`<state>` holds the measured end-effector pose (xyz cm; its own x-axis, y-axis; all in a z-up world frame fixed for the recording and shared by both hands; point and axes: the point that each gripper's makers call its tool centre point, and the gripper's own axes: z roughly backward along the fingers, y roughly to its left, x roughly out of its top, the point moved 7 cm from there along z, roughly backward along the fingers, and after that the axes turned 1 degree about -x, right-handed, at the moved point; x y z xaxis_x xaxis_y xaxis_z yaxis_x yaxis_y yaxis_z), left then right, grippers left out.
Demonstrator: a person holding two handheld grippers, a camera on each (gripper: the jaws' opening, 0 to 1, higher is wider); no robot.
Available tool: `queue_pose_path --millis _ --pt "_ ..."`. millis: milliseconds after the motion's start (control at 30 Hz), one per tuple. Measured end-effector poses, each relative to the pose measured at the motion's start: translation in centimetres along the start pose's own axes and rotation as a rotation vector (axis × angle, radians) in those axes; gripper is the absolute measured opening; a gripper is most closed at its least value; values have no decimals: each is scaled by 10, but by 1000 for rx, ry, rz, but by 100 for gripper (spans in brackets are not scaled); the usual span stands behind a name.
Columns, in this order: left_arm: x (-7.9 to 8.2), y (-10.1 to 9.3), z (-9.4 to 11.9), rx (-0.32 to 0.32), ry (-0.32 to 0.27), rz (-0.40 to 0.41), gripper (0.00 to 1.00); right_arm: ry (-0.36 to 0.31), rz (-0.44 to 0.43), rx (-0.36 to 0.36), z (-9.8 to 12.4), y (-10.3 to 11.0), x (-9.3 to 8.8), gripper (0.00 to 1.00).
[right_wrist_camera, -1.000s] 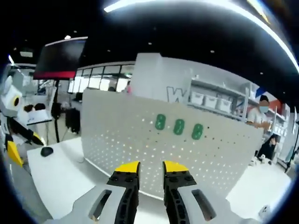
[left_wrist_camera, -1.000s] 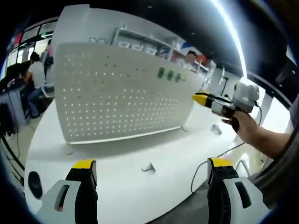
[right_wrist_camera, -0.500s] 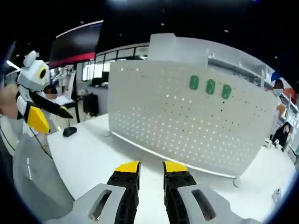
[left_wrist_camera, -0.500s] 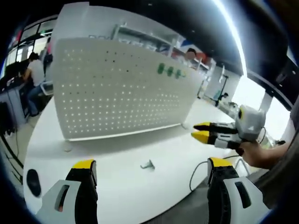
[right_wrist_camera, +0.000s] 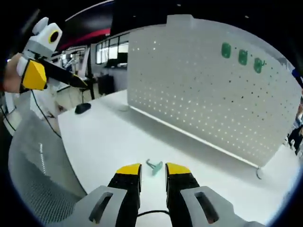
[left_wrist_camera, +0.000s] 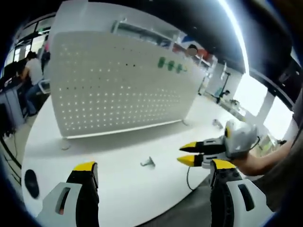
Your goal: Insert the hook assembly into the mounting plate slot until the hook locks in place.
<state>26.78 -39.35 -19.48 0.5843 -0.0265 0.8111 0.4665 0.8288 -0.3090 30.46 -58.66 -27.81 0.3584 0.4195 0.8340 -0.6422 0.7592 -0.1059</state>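
Observation:
A white pegboard (left_wrist_camera: 118, 80) (right_wrist_camera: 208, 90) stands upright on the white table (left_wrist_camera: 109, 151), with three green hooks (left_wrist_camera: 169, 65) (right_wrist_camera: 242, 57) near its top. A small grey-green hook (left_wrist_camera: 148, 163) (right_wrist_camera: 154, 166) lies loose on the table. My right gripper (right_wrist_camera: 153, 169) (left_wrist_camera: 186, 154) hovers low, the hook just beyond its tips; its jaws stand a narrow gap apart, holding nothing. My left gripper (left_wrist_camera: 154, 165) (right_wrist_camera: 60, 79) is wide open and holds nothing, back from the hook.
A black mouse (left_wrist_camera: 29, 177) (right_wrist_camera: 83, 108) lies near the table edge. A dark cable (left_wrist_camera: 189, 177) trails by the right gripper. A mesh chair back (right_wrist_camera: 33, 170) is close on the left. A seated person (left_wrist_camera: 31, 71) is at a desk behind.
My right gripper has come down from in front of the pegboard to just above the table, and the loose hook now lies at its tips. The left gripper stays wide open.

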Motion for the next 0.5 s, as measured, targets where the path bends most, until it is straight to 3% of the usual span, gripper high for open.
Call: queue_pose_path --millis 233,500 --pt "-10 6 -4 8 31 22 100 56 -4 44 -25 3 -9 18" --pt "-21 8 -7 8 54 49 100 168 -20 67 -58 3 -26 18"
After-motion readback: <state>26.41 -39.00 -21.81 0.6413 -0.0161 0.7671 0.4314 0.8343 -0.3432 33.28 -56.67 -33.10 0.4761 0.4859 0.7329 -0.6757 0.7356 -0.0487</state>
